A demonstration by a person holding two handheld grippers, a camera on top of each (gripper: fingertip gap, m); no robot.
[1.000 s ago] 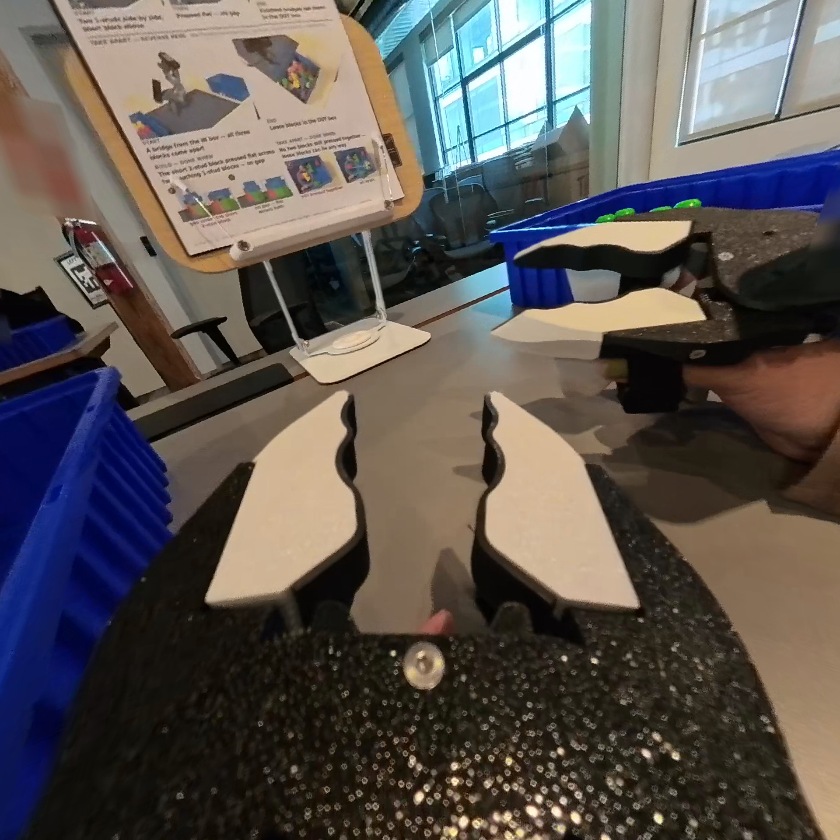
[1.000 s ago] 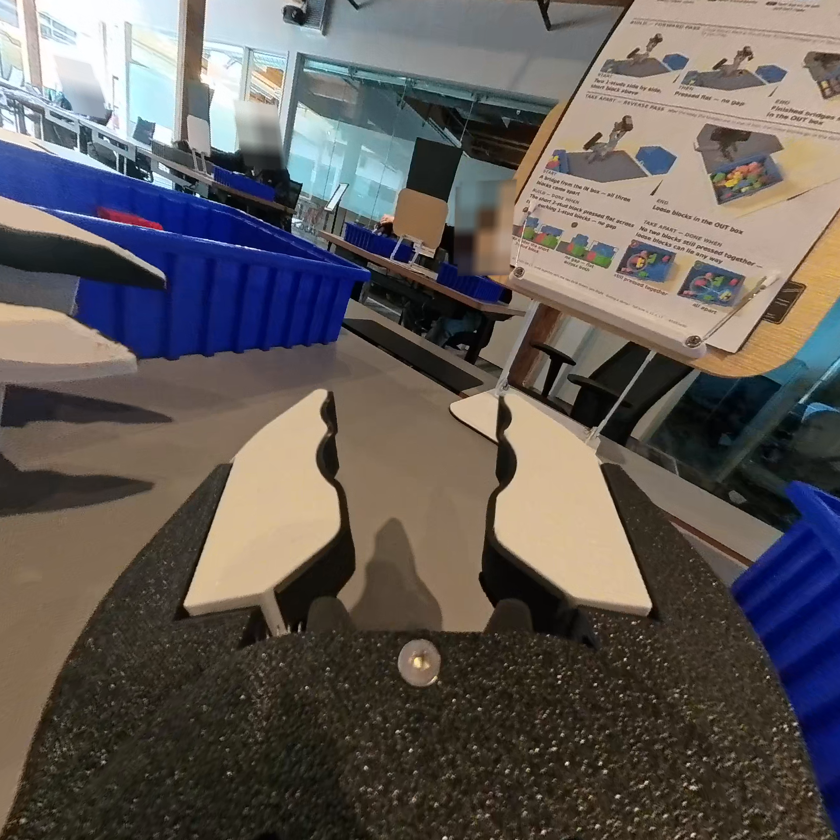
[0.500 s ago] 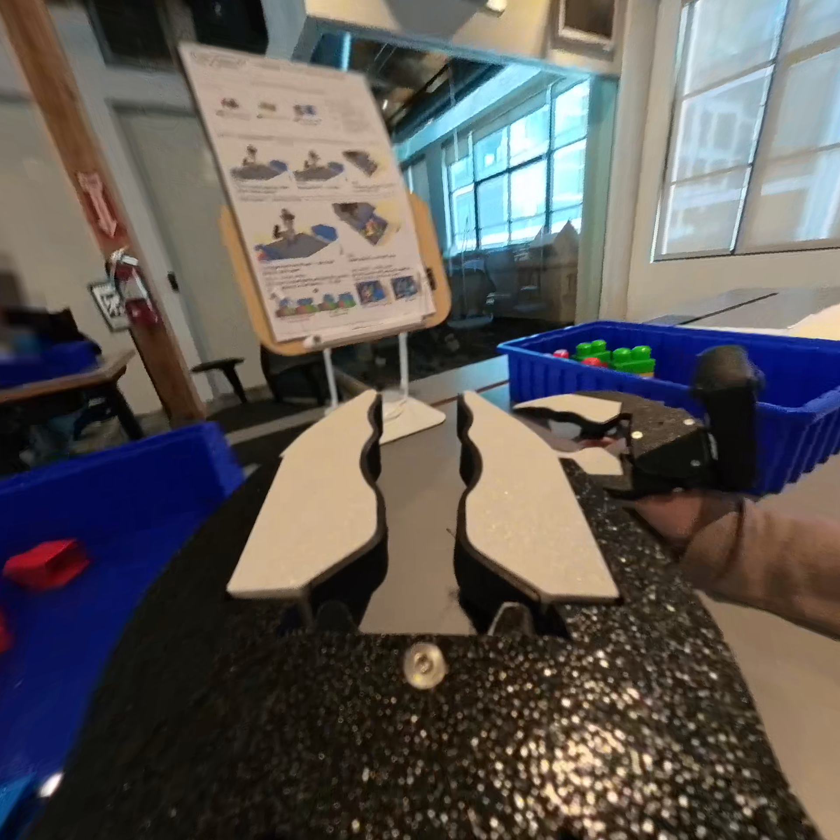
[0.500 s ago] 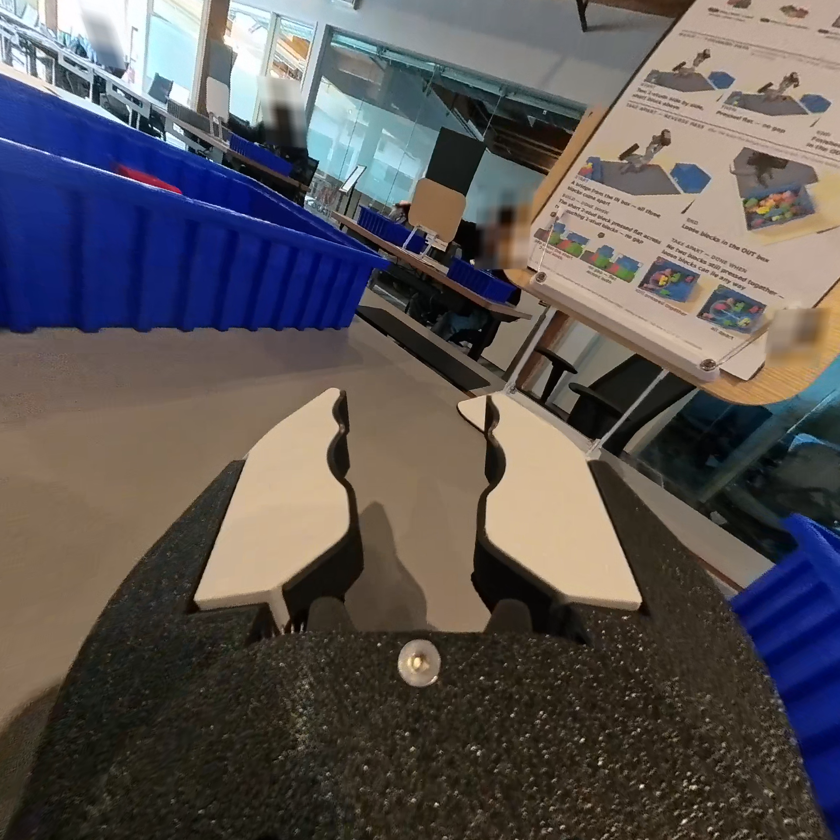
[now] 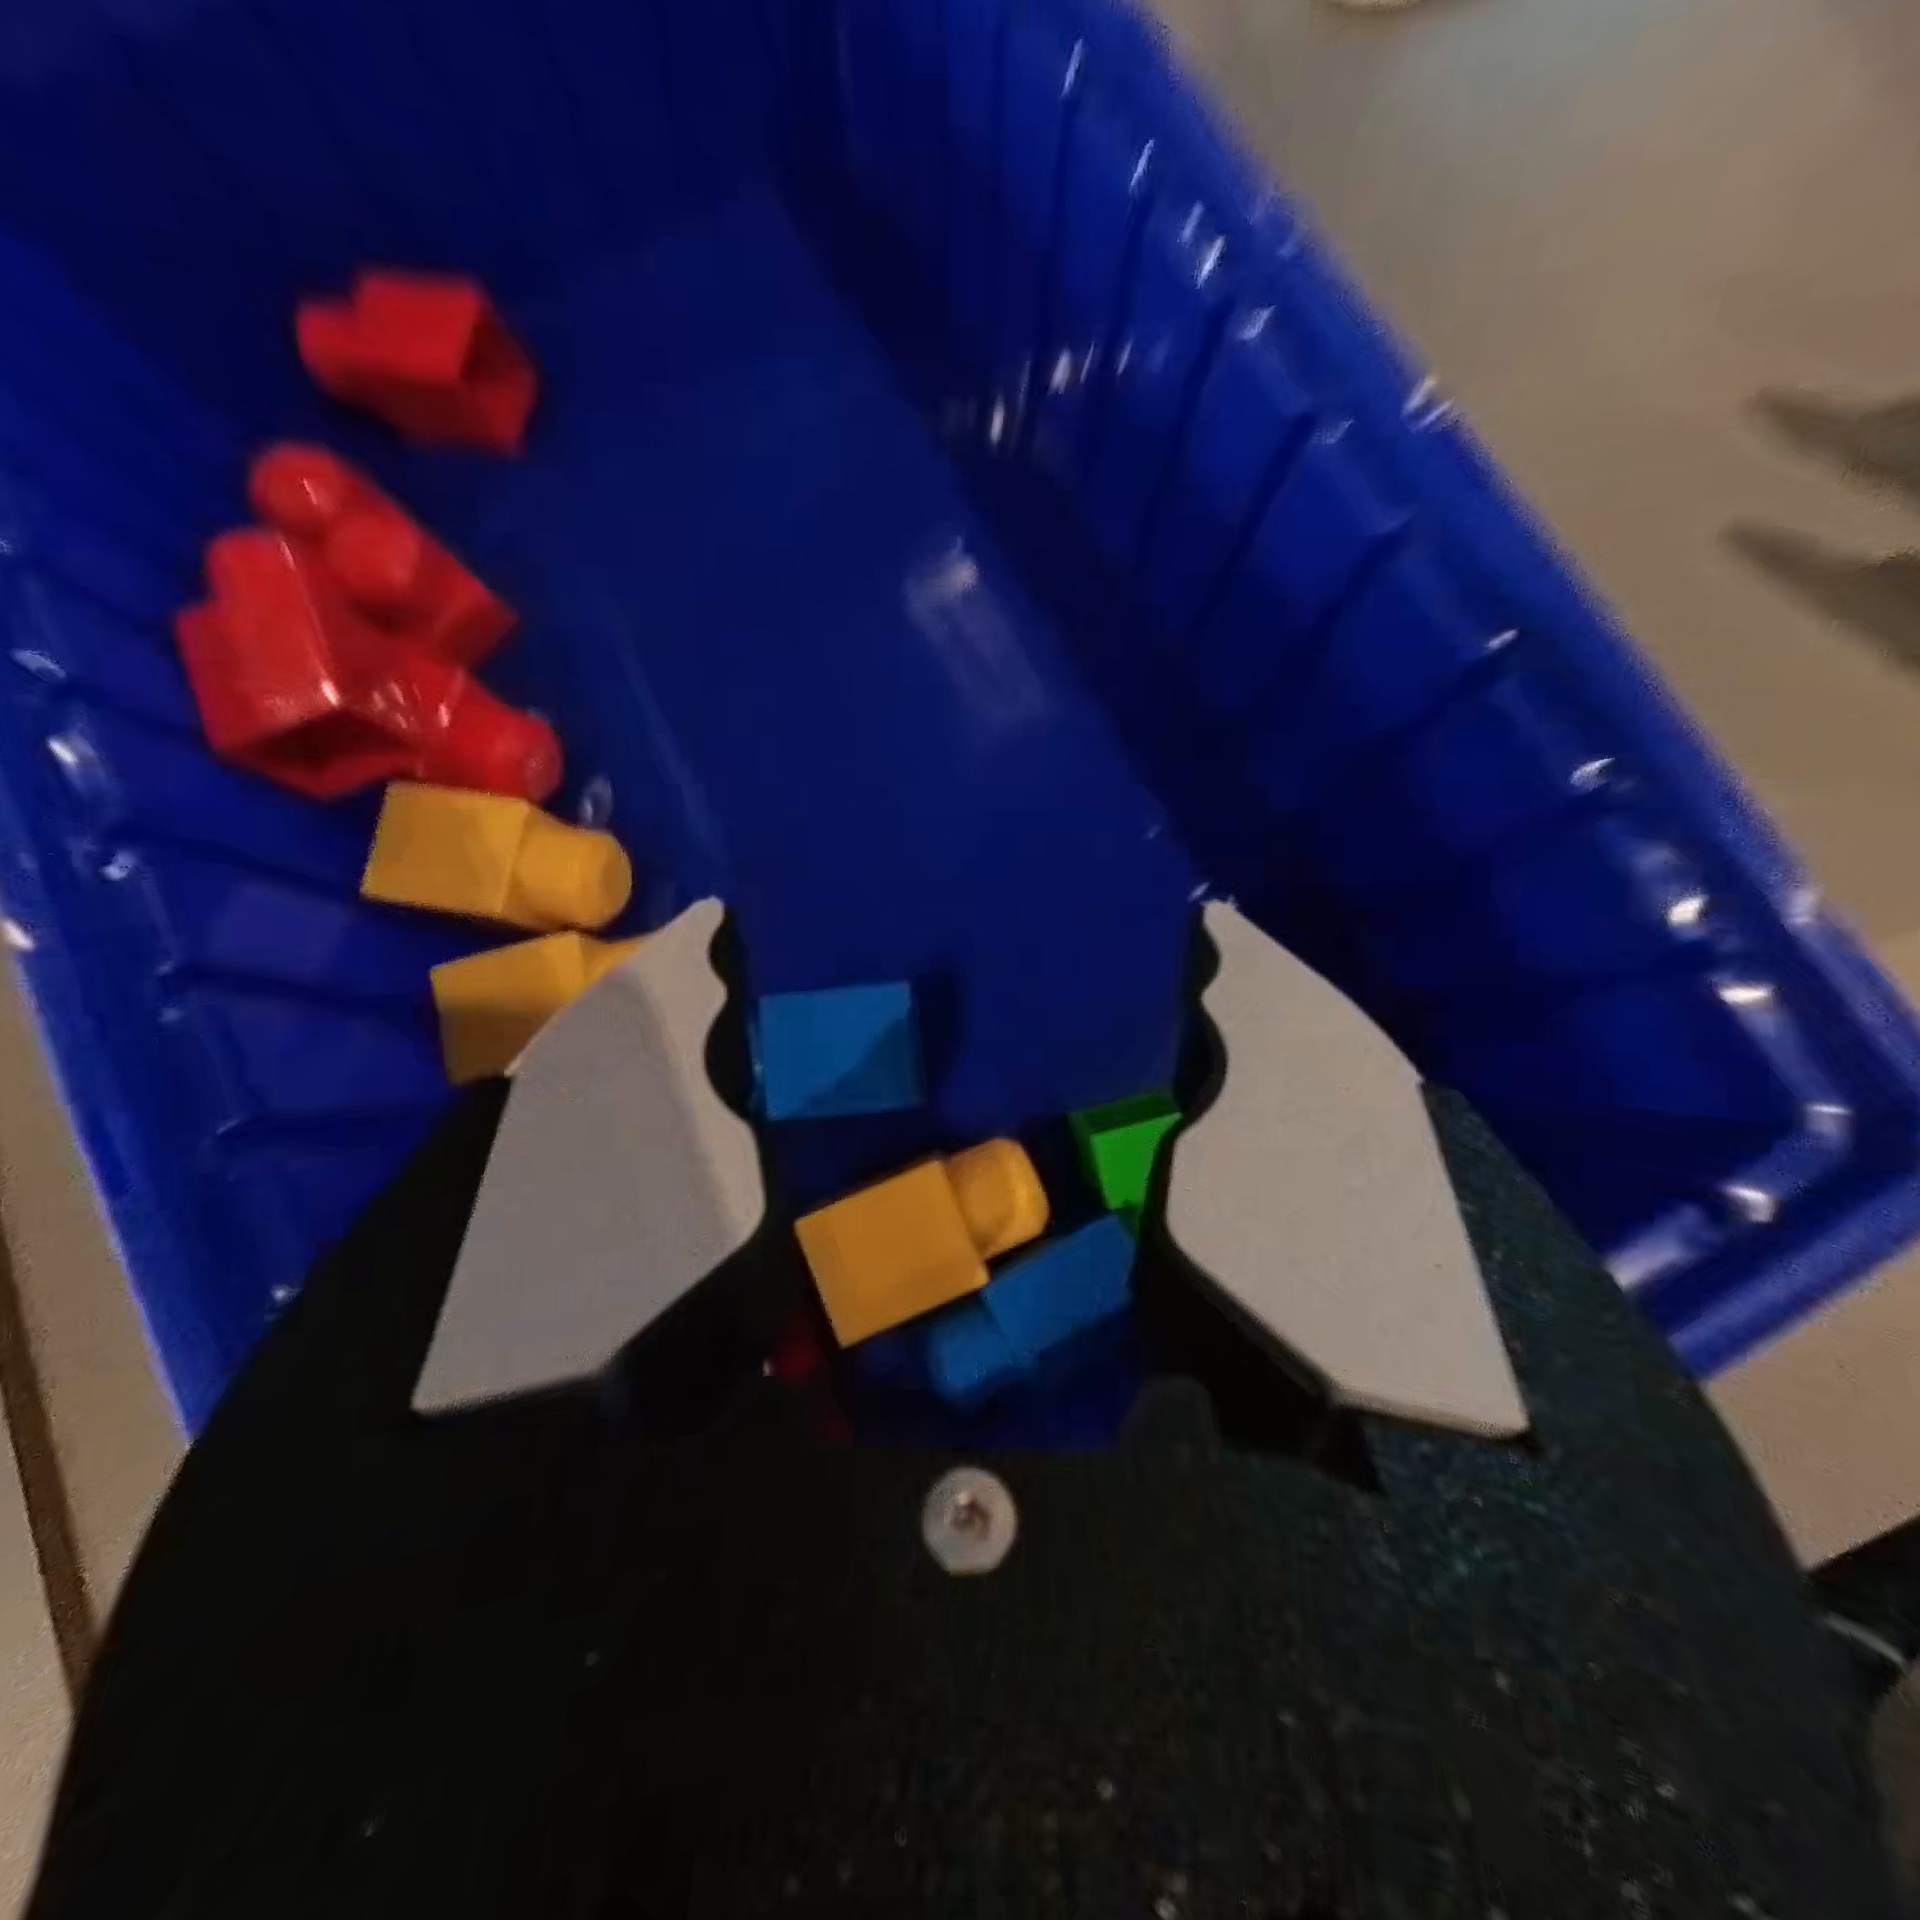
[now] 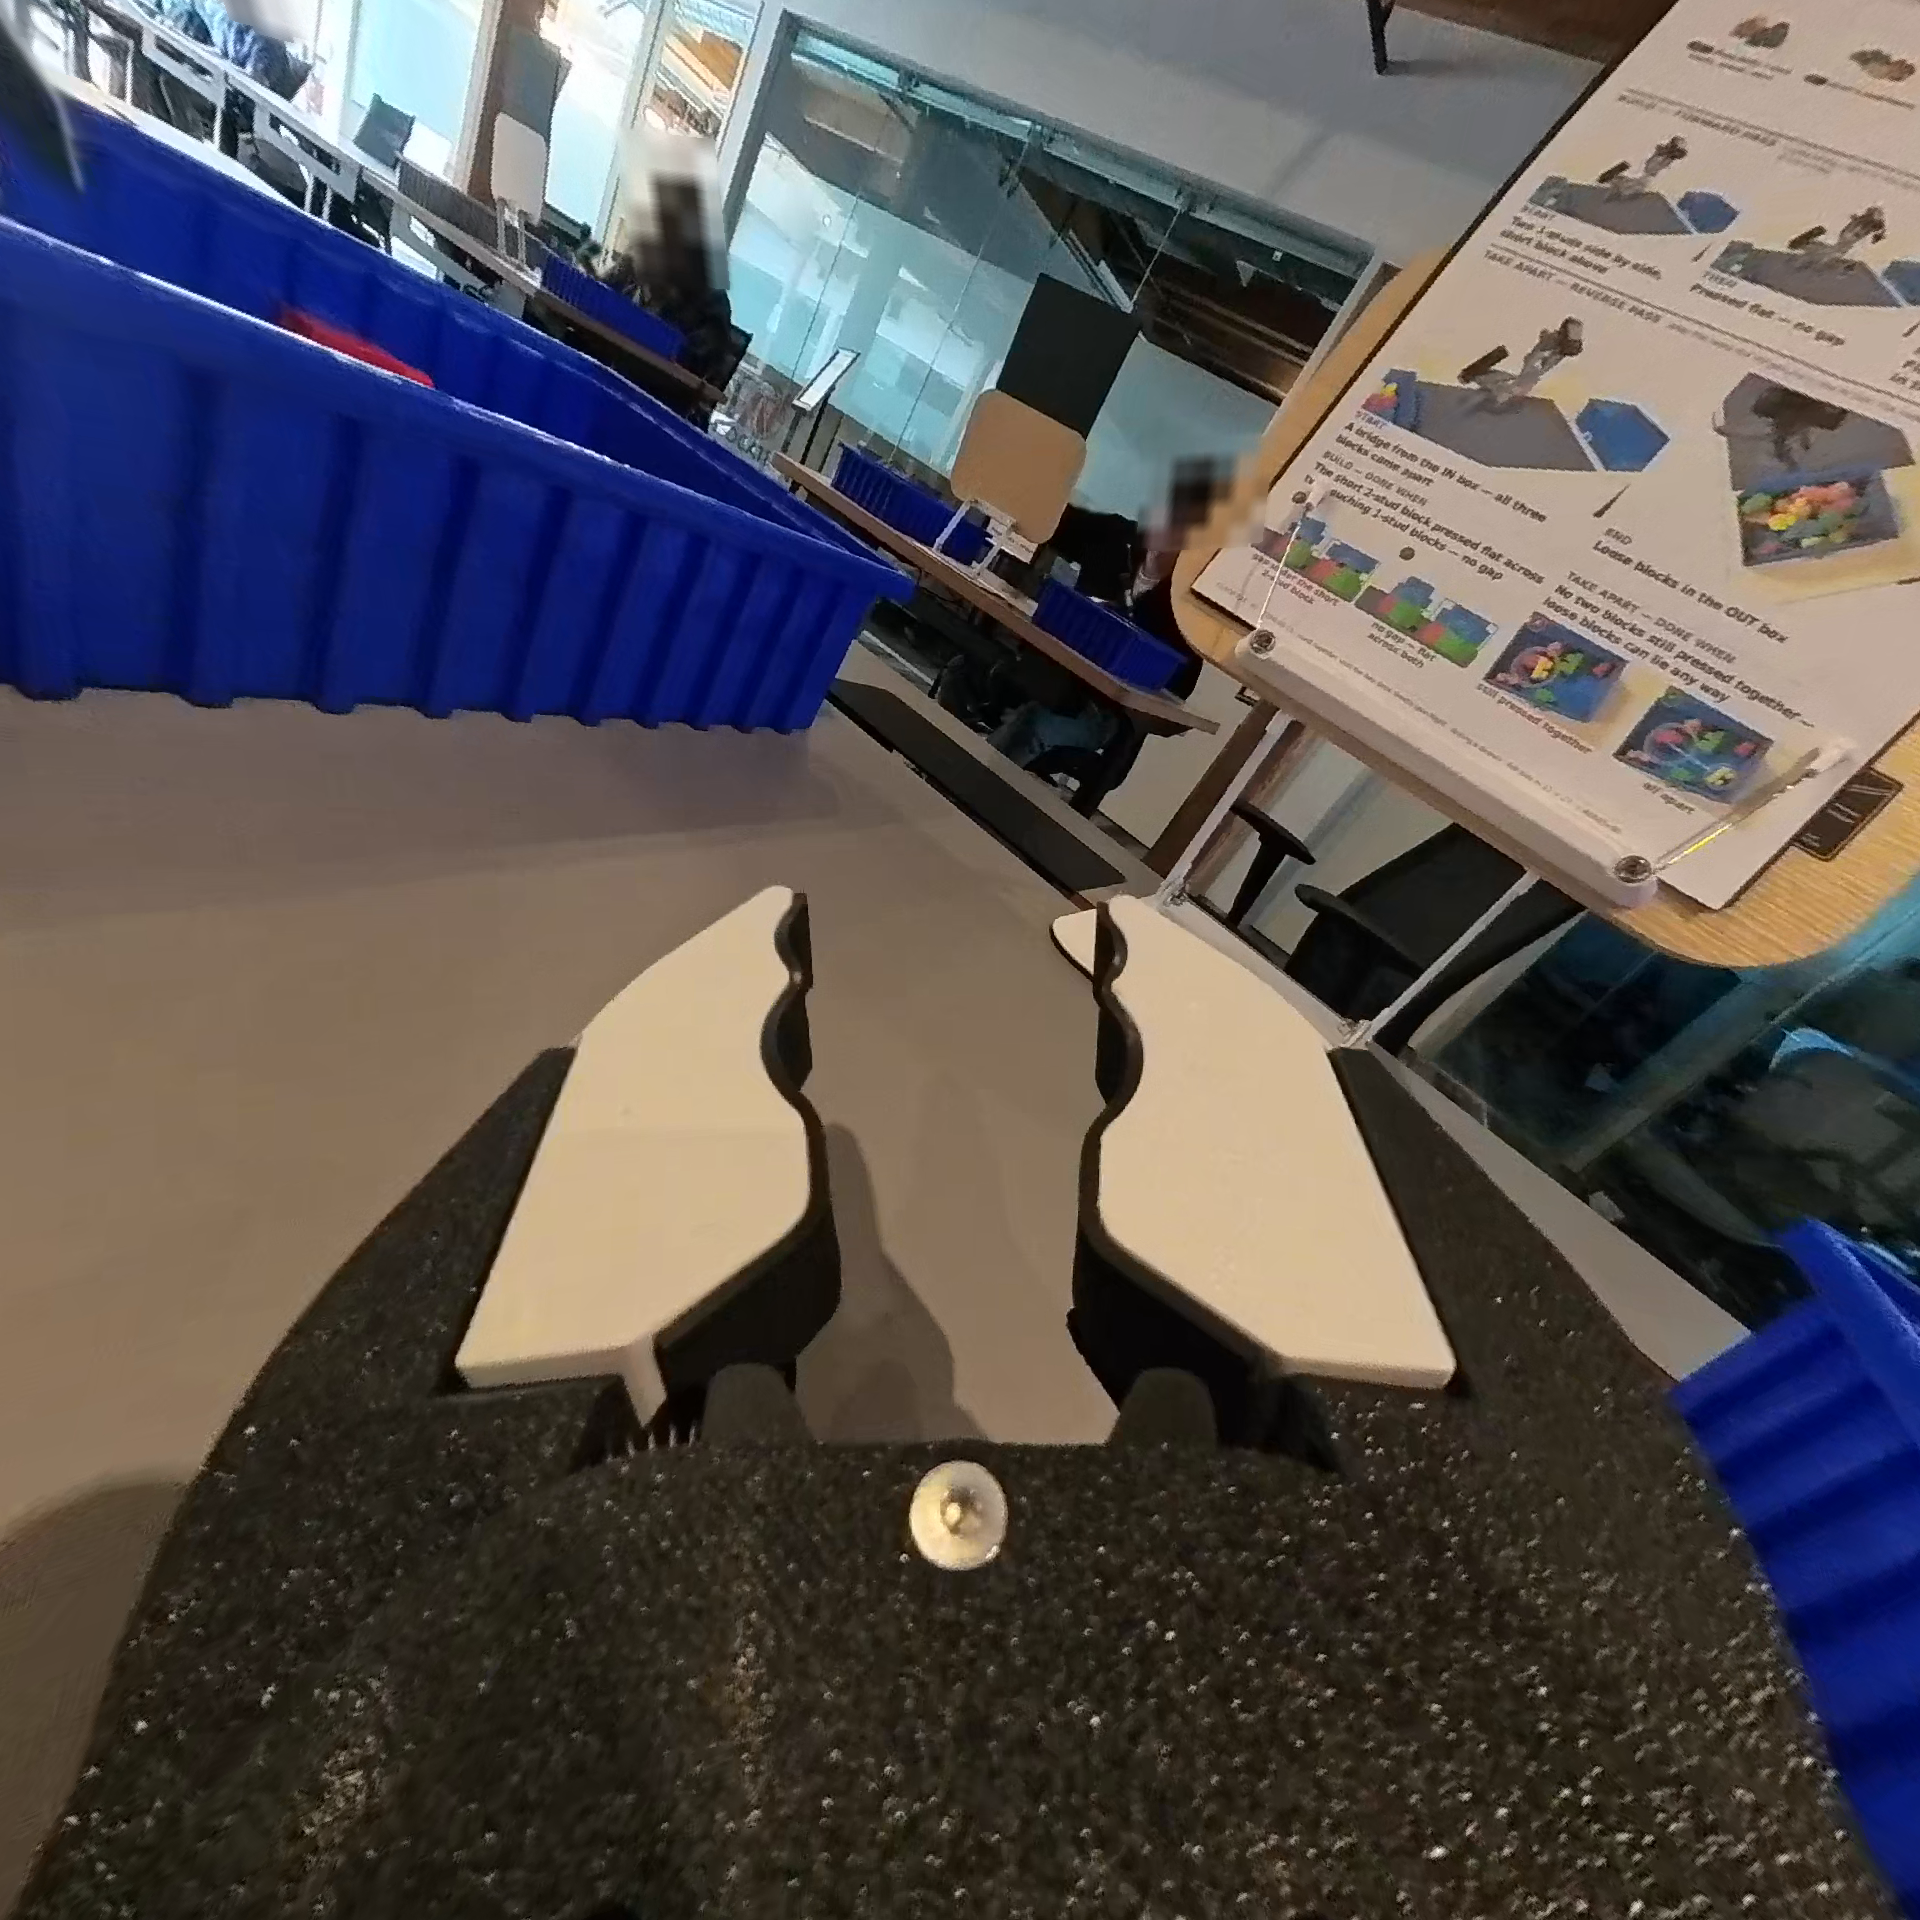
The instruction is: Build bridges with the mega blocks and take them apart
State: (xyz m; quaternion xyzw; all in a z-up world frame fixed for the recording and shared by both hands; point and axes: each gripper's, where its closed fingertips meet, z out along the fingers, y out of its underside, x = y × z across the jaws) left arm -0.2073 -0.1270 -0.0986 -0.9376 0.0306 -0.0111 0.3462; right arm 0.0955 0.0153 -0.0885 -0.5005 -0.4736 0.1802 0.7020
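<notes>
blocks: loose mega blocks (image 5: 914, 1252) lie on the floor of the blue bin (image 5: 1455, 665), lower centre of the left wrist view. a yellow one sits between the fingers, with a blue block (image 5: 836, 1049) just above it, another blue one touching it lower right, and a green block (image 5: 1122, 1153) at its right.
more blocks: red blocks (image 5: 343, 644) upper left, two yellow blocks (image 5: 488, 862) just below them, along the bin wall.
left gripper (image 5: 961, 920): fingers spread wide, holding nothing, pointed down into the bin. frame is motion-blurred.
change, left: 0.5 s ago it looked level across the bench at the instruction stand with fingers close together; now it is tipped over the bin with fingers opened out. 1.0 s ago it sat low on the bench.
meaning: looks like a reach-in for the first block, probably the yellow one. no bridge started, nothing assembled in view.
right gripper (image 6: 945, 914): fingers partly open, empty, low over the grey bench (image 6: 312, 935), aimed at the instruction board (image 6: 1621, 468) at upper right.
change, right: almost none, slight shift of view; the left gripper seen at its left edge 1.0 s ago is gone.
far bin: the same blue bin shows upper left in the right wrist view, a red block just visible inside.
risk: blocks are crowded, so a pinch could catch the neighbouring blue one.
</notes>
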